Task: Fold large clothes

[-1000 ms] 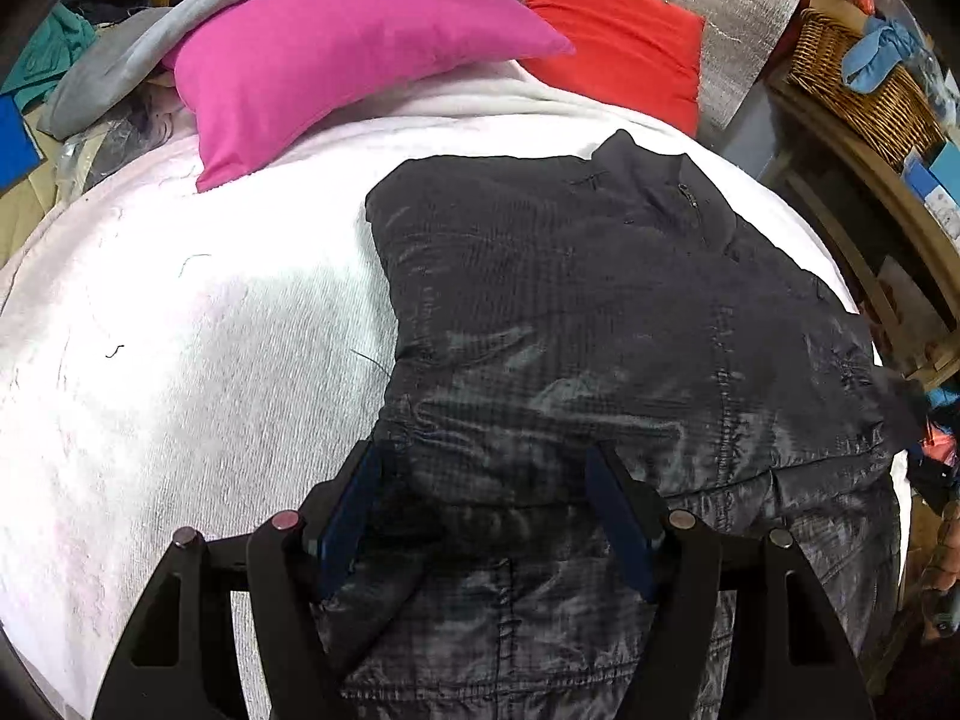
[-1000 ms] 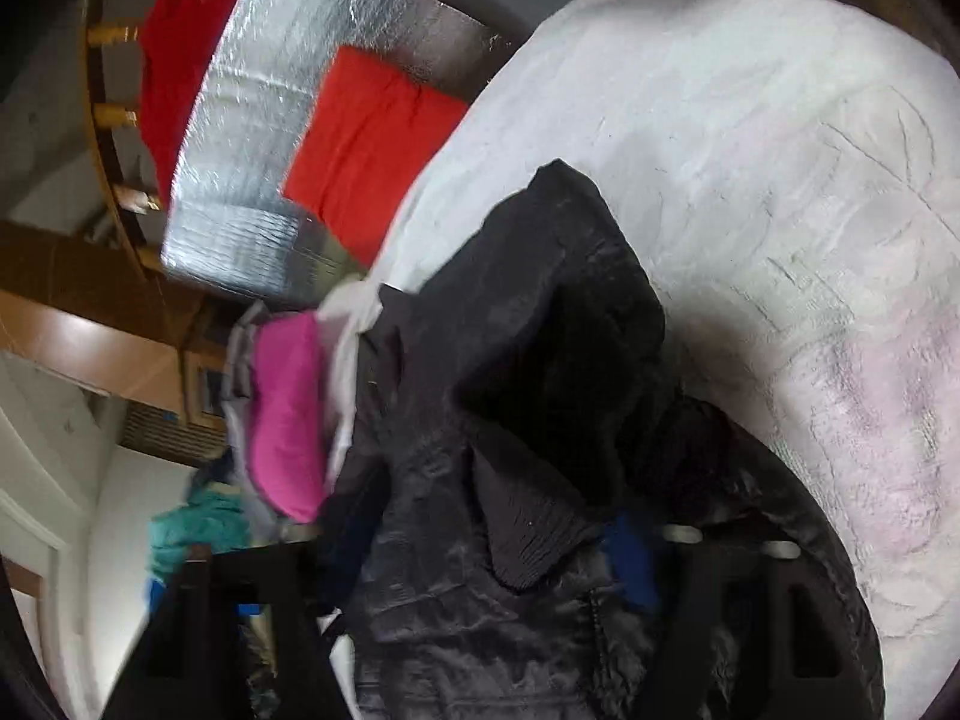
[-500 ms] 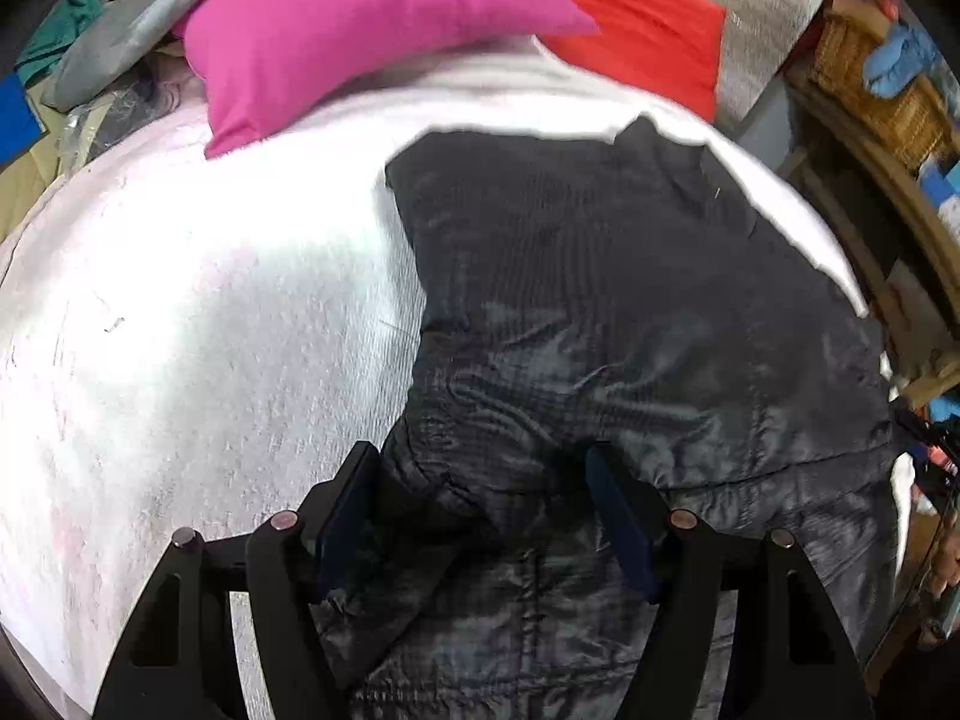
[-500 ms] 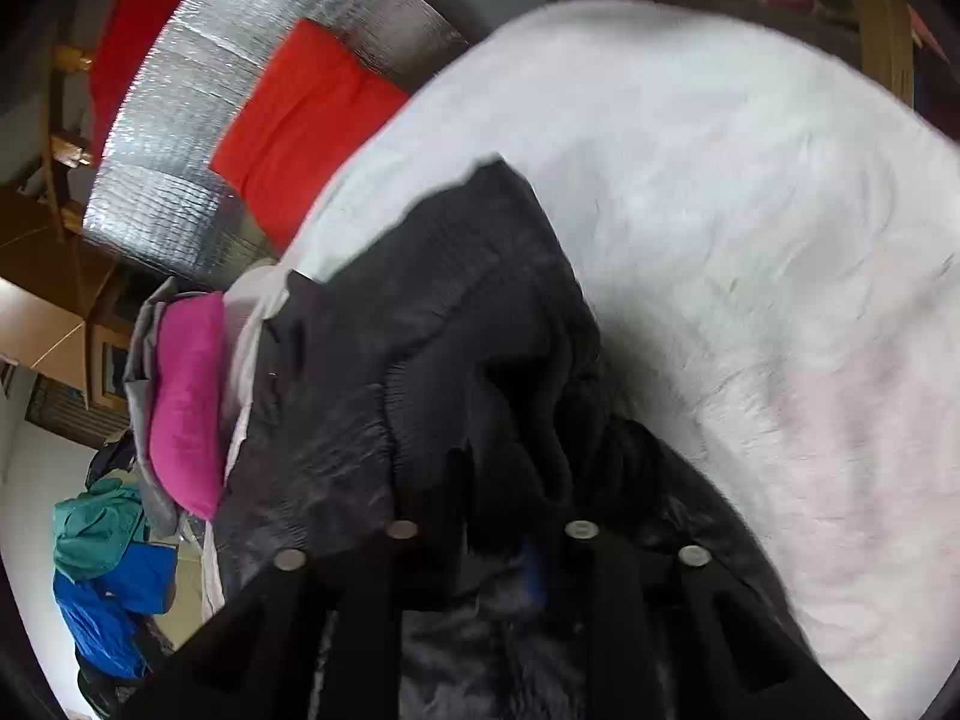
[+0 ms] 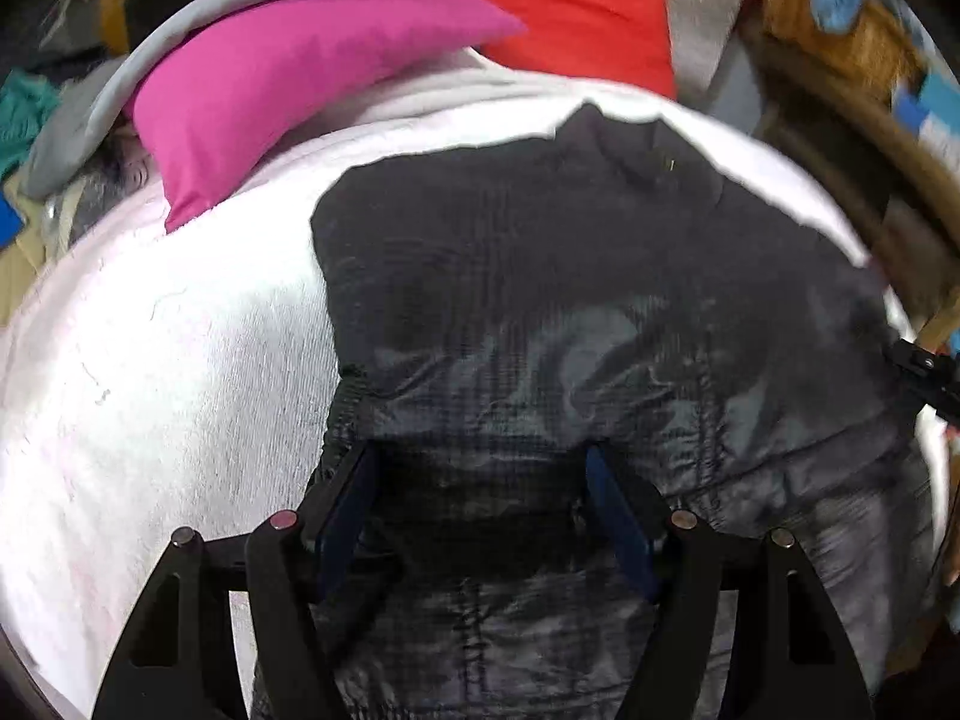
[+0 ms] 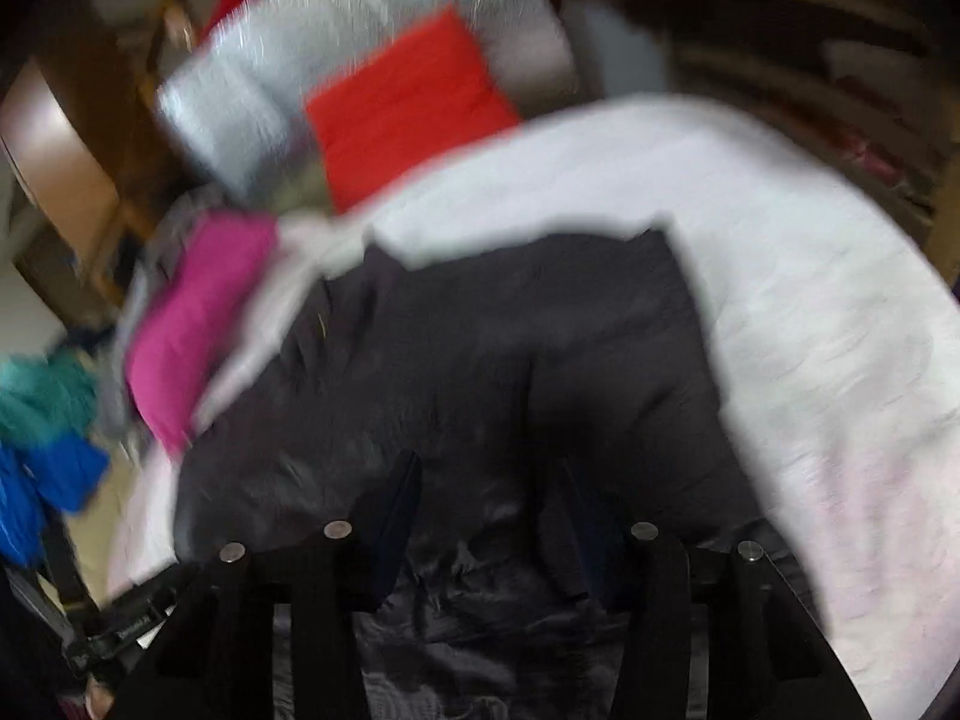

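Note:
A large black quilted jacket [image 5: 570, 276] lies spread on a white blanket [image 5: 150, 360], collar at the far end. My left gripper [image 5: 477, 456] hovers over its near left part. Its jaws stand wide, a fold of the jacket lies between the blue pads [image 5: 351, 498], and I see no squeeze on it. In the blurred right wrist view, my right gripper [image 6: 489, 468] is over the jacket [image 6: 480, 348] with its jaws opening. Dark fabric lies under and between its fingers, and the pads are off it. A black part of the right gripper [image 5: 927, 372] shows at the jacket's right edge.
A pink pillow [image 5: 288, 60], a red cushion [image 5: 576, 18] and a silver foil mat [image 6: 360, 42] sit at the head of the bed. A wicker basket [image 5: 840, 30] and wooden furniture stand to the right. Blue and teal clothes [image 6: 42, 420] lie off the left side.
The right gripper was shut on a bunched jacket part; it has let go, its jaws have spread and its view has rolled. That part now lies flat. The left gripper shifted slightly.

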A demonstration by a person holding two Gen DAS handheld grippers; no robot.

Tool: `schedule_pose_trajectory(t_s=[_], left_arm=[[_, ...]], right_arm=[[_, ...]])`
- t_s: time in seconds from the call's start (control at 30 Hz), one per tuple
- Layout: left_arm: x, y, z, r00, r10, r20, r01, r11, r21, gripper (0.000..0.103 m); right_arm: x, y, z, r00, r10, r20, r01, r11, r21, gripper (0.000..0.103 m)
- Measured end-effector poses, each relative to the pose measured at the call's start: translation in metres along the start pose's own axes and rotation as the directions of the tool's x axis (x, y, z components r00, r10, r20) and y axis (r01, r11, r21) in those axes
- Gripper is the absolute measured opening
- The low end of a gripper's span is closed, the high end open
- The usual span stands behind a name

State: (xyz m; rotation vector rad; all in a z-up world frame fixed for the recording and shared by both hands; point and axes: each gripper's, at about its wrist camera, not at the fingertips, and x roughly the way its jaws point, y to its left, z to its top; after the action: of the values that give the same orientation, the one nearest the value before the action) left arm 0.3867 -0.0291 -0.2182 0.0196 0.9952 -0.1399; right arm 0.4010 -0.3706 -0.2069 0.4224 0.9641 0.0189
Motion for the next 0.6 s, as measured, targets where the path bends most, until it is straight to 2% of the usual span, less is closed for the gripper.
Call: schedule_pose_trajectory(t_s=[0.1,0.2,0.3,0.37,0.43,0.5,0.6], left_arm=[[-0.004,-0.003,0.001,1.000,0.002,0.005,-0.002,1.000,0.012,0.072],[-0.017,0.004,0.002,0.998,-0.044,0.040,0.045,0.999,-0.029,0.072],[-0.029,0.013,0.009,0.991,-0.088,0.099,0.095,0.993,-0.068,0.072],[-0.026,0.014,0.016,0.991,-0.079,0.113,0.088,0.993,-0.082,0.073],[-0.012,0.013,0.017,0.996,-0.051,0.072,0.057,0.995,-0.081,0.073],[0.006,0.008,0.019,0.999,-0.024,0.029,0.027,0.996,-0.079,0.074],[0.008,0.001,0.021,1.000,0.005,0.028,-0.003,0.998,-0.058,0.075]], right_arm=[[0.002,0.002,0.003,1.000,-0.009,0.011,0.009,1.000,-0.009,0.051],[-0.010,0.002,0.014,0.995,0.056,0.086,-0.060,0.998,0.036,0.051],[-0.010,0.011,0.023,0.986,0.094,0.140,-0.097,0.995,0.020,0.051],[0.001,0.024,0.026,0.984,0.122,0.133,-0.124,0.992,0.008,0.051],[0.022,0.033,0.029,0.987,0.138,0.086,-0.140,0.990,0.012,0.051],[0.045,0.040,0.030,0.994,0.108,0.021,-0.108,0.994,0.007,0.052],[0.046,0.053,0.027,0.998,0.050,0.023,-0.049,0.997,-0.066,0.052]])
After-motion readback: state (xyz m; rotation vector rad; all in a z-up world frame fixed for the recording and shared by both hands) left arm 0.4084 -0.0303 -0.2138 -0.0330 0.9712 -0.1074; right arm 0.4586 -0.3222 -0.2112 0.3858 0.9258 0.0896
